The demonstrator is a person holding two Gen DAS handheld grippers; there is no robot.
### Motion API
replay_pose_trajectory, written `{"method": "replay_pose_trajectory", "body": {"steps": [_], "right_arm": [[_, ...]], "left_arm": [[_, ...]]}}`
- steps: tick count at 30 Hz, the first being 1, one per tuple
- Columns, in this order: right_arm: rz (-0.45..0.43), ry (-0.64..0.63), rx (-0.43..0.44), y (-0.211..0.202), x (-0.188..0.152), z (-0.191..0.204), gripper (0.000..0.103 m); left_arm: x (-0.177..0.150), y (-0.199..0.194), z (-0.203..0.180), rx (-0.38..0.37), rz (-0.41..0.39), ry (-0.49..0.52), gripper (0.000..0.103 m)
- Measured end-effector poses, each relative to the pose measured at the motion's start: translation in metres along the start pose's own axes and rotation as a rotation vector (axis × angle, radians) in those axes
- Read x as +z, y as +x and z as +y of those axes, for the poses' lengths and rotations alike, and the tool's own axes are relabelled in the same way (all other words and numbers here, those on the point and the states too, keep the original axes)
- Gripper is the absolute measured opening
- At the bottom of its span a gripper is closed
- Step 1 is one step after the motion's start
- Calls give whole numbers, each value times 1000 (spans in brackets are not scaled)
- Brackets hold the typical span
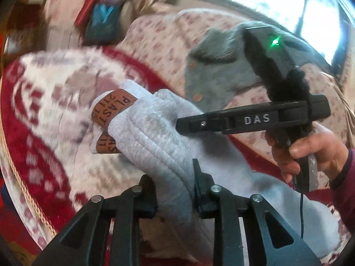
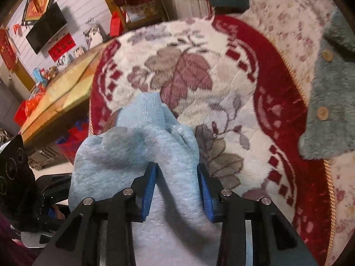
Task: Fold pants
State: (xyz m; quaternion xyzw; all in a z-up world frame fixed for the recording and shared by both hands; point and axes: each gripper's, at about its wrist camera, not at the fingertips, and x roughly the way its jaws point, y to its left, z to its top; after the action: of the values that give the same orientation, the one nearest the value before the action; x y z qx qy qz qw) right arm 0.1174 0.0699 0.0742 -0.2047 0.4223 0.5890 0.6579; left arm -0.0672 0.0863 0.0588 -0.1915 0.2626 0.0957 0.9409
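Note:
The light grey pants with ribbed cuffs and brown leather labels are bunched and held above a red and white floral blanket. My left gripper is shut on a thick fold of the pants. My right gripper also shows in the left wrist view, reaching into the cloth from the right. In the right wrist view the pants look pale blue-grey, and my right gripper with blue pads is shut on a bunch of them above the blanket.
A grey-green fleece jacket with wooden buttons lies at the right on a flowered sheet; it also shows in the left wrist view. A wooden table stands beyond the blanket's left edge. A window is behind.

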Motion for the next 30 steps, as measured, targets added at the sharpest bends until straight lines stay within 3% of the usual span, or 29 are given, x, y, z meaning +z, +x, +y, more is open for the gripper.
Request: {"method": "replay_pose_trajectory", "body": {"steps": [5, 10, 19, 25, 26, 28, 30], "right_arm": [[-59, 2, -31, -49, -11, 4, 41], [-119, 30, -59, -104, -44, 5, 40], [-163, 236, -86, -166, -152, -23, 38], [-144, 438, -113, -169, -241, -51, 38], [-130, 478, -128, -168, -255, -56, 38], [-112, 584, -159, -168, -286, -70, 39], [-131, 677, -179, -179, -311, -80, 39]], "left_arm": [[2, -27, -42, -72, -81, 121, 23], [-10, -43, -90, -141, -110, 255, 23], [-63, -39, -165, -271, -13, 427, 23], [-113, -23, -197, -285, 92, 547, 23], [-119, -20, -200, -284, 108, 567, 25], [-130, -14, -204, -294, 153, 568, 40], [-135, -16, -205, -334, 176, 551, 61]]}}
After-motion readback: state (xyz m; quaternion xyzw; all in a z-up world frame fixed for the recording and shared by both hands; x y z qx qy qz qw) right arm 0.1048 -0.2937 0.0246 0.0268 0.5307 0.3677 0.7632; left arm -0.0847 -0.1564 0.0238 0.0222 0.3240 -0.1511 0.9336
